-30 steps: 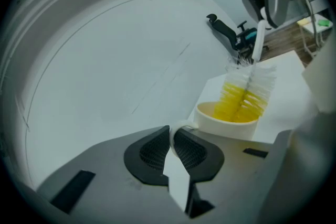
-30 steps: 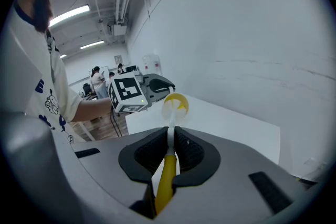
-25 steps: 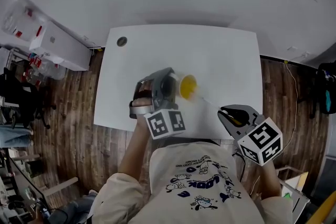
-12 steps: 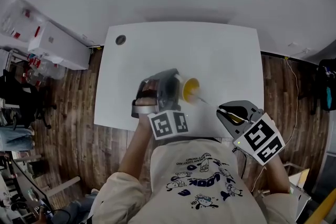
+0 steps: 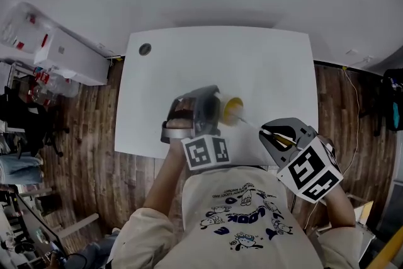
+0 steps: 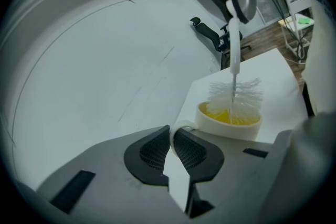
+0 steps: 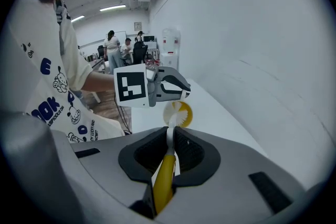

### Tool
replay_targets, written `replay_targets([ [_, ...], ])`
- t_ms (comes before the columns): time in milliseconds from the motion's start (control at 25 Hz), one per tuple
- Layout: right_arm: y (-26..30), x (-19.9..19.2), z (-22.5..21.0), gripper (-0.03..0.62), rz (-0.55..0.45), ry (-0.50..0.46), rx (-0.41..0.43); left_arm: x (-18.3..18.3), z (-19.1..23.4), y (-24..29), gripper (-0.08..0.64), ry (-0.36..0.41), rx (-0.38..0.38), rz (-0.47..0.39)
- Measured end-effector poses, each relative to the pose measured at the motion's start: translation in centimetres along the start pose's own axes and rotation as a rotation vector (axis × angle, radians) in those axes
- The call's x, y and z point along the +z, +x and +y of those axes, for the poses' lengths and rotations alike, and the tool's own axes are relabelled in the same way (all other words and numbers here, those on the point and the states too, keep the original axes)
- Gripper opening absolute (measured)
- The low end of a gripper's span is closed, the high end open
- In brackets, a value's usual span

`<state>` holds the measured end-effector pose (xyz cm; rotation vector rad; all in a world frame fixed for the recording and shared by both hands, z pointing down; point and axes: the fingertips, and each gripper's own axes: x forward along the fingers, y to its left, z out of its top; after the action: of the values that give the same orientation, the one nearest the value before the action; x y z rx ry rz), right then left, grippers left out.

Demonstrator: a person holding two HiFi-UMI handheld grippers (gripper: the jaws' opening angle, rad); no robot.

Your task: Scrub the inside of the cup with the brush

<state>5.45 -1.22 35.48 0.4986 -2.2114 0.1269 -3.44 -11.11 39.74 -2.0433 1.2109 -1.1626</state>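
Note:
The cup (image 5: 230, 109) is white outside and yellow inside, tipped on its side over the white table (image 5: 164, 72). My left gripper (image 5: 211, 109) is shut on its white handle (image 6: 176, 131). The brush (image 6: 234, 96) has white bristles, a thin white stem and a yellow grip (image 7: 164, 181). Its bristle head sits in the cup's mouth (image 7: 177, 114). My right gripper (image 5: 269, 133) is shut on the brush's stem, right of the cup.
A small dark round hole (image 5: 145, 48) marks the table's far left corner. White cabinets (image 5: 56, 47) stand left of the table on the wooden floor. People (image 7: 113, 50) are far off across the room.
Both grippers, the cup and the brush have drifted slightly right and toward the person. The cup's yellow inside shows less than before.

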Motion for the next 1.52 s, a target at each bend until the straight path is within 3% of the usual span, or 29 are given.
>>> replay_targets([
  [200, 0.2, 0.0, -0.3, 0.048, 0.014, 0.000, 0.014, 0.1, -0.5, -0.1, 0.034, 0.023, -0.004, -0.007],
  [480, 0.6, 0.0, -1.2, 0.048, -0.015, 0.097, 0.072, 0.6, -0.4, -0.6, 0.034, 0.121, 0.014, -0.058],
  [800, 0.6, -1.0, -3.4, 0.048, -0.044, 0.221, 0.114, 0.7, -0.8, -0.8, 0.035, 0.113, -0.024, -0.103],
  [1240, 0.4, -3.0, -4.6, 0.048, -0.132, 0.418, 0.175, 0.7, -0.1, -0.9, 0.035, -0.046, -0.056, -0.116],
  [1520, 0.7, -3.4, -4.3, 0.048, -0.147, 0.460, 0.181, -0.4, 0.9, -0.4, 0.035, -0.196, -0.092, -0.080],
])
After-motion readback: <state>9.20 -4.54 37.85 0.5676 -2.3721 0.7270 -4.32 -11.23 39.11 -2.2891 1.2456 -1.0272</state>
